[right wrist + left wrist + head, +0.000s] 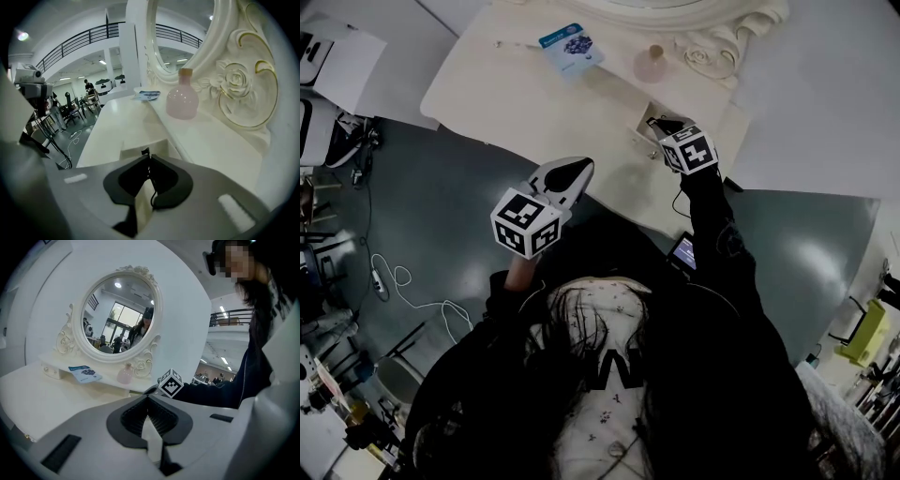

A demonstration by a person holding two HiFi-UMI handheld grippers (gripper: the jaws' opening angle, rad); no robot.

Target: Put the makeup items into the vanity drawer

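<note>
The cream vanity (506, 84) carries a pink bottle (652, 64) (183, 99) and a blue packet (571, 47) (85, 373) on the ledge under its mirror (119, 315). A small drawer (136, 149) (645, 120) stands open in the tabletop. My right gripper (659, 124) (147, 157) hovers right over that drawer, its jaws shut with a thin black item poking out at the tips. My left gripper (578, 169) (147, 401) is shut and holds nothing; it hangs at the vanity's front edge, left of the right one.
White cables (394, 281) trail over the grey floor to the left. A white box (337, 56) and equipment stand at the far left. A small lit screen (684, 251) sits below the vanity's front edge. The carved mirror frame (239, 89) rises close on the right.
</note>
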